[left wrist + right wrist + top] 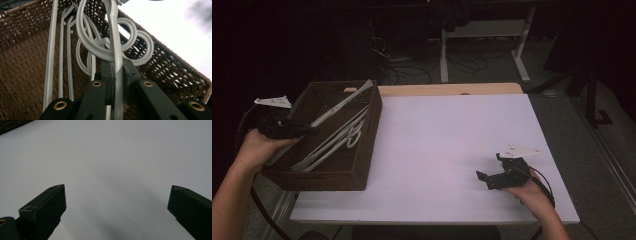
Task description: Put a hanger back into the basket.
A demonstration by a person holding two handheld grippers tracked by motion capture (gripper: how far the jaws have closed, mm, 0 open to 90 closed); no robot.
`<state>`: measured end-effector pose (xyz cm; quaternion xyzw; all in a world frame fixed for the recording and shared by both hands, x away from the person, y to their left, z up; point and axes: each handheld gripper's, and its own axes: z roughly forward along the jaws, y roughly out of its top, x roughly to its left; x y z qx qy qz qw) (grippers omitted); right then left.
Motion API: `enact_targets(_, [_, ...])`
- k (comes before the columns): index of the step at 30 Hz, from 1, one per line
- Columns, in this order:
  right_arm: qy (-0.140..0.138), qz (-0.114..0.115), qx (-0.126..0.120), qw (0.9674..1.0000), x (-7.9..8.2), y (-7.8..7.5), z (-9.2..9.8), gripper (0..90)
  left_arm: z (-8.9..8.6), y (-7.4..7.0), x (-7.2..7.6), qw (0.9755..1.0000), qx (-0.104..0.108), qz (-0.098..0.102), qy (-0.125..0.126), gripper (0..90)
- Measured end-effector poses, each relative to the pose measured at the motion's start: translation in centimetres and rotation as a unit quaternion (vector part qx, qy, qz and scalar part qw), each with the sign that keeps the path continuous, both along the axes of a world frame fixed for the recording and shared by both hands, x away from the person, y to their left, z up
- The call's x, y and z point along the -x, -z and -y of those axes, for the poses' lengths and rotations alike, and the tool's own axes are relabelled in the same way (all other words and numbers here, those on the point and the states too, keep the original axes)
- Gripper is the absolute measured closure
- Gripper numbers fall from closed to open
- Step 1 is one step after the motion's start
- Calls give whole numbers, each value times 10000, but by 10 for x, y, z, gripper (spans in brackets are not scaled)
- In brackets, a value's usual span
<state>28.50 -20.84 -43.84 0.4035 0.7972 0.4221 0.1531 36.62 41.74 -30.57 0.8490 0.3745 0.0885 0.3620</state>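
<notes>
Grey hanger [117, 57] pinched in left gripper [117, 72]; right gripper [116, 202] seemingly wide apart.

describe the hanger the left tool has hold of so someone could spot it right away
Start at the brown wicker basket on the table's left end. Several white hangers lie inside; the held hanger is clamped between the left tool's jaws, propped up against the far rim.

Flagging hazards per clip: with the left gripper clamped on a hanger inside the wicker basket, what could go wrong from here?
1. The left gripper pinches one white hanger whose hook area sits among the looped hooks of the other hangers; lifting may drag them along.
2. The grip is on a thin bar, so the hanger could swivel or slip.
3. The wicker basket sits at the table's left edge and could shift, while the right gripper rests open, away from it.
</notes>
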Motion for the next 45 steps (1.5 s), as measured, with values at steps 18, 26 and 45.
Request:
enact_targets(18, [14, 23, -10, 10000, 0, -1, 2, 15, 0, 56, -17, 9976, -292, -583, -253, 542])
enact_targets(26, [-28, 68, 0, 10000, 0, -6, 1, 15, 0, 44, -11, 9992, 261, -174, -241, 309])
enact_targets(45, [-434, 267, -154, 9986, -11, -45, -5, 15, 91, 5, 31, 9845, 1369, 931, 581, 171])
